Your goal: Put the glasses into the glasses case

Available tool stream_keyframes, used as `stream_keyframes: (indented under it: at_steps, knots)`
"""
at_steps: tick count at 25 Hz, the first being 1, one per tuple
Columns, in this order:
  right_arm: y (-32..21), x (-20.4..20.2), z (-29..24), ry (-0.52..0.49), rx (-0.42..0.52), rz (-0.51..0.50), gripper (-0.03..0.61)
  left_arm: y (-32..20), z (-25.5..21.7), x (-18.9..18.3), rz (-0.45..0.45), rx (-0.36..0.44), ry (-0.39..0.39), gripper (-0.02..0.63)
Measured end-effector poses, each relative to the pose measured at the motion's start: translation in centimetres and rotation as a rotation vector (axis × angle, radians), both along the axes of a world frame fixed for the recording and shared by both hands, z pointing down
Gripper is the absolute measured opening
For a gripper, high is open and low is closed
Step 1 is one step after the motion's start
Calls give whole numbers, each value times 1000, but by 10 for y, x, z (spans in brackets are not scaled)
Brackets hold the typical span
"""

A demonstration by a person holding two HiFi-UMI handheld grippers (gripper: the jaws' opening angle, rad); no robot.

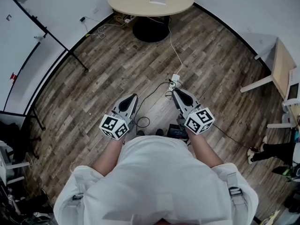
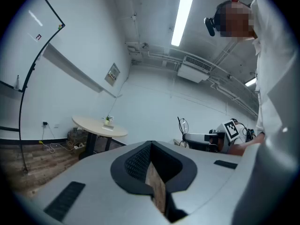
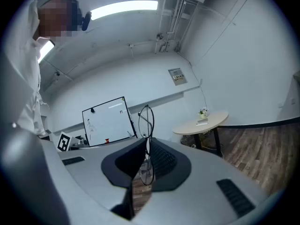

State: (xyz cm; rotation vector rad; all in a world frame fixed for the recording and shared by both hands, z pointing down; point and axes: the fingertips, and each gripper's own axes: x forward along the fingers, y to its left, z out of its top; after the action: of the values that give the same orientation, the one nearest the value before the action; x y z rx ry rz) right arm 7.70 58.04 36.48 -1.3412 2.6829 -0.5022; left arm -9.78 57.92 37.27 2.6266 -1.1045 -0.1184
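Thin wire-rimmed glasses [image 3: 146, 121] stand upright between the jaws of my right gripper [image 3: 146, 140], which is shut on them; one lens sticks up above the jaw tips, the other shows lower in the gap. In the head view the right gripper [image 1: 175, 92] hangs over the wood floor in front of the person. My left gripper [image 1: 133, 97] is level with it to the left, and its jaws [image 2: 151, 144] are shut with nothing in them. A flat whitish object [image 1: 158, 0] lies on the far round table [image 1: 136, 3]; I cannot tell whether it is the glasses case.
A small potted plant [image 2: 108, 120] stands on the round table. A whiteboard on a black stand [image 1: 21, 55] is at the left. Cables and a white power strip [image 1: 175, 79] lie on the floor ahead. A desk [image 1: 282, 68] and another person's legs [image 1: 276, 151] are at the right.
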Motion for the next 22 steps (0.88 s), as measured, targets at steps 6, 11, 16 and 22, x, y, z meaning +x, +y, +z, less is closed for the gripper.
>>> stream_keyframes:
  at_steps: [6,11,16,22]
  knots:
    - [6,12,1,5,3,8,48,3,-5,4,-40,20,-9,14]
    - [11,24,4,2,0,28,48,8,-8,10,-47,24,-8,14]
    - [16,32,1,1,34,24,48,11,-6,18,-51,10,-5,14]
    - [22,66,4,-24,38,67,48,16,-8,26,-87,18,-15,14]
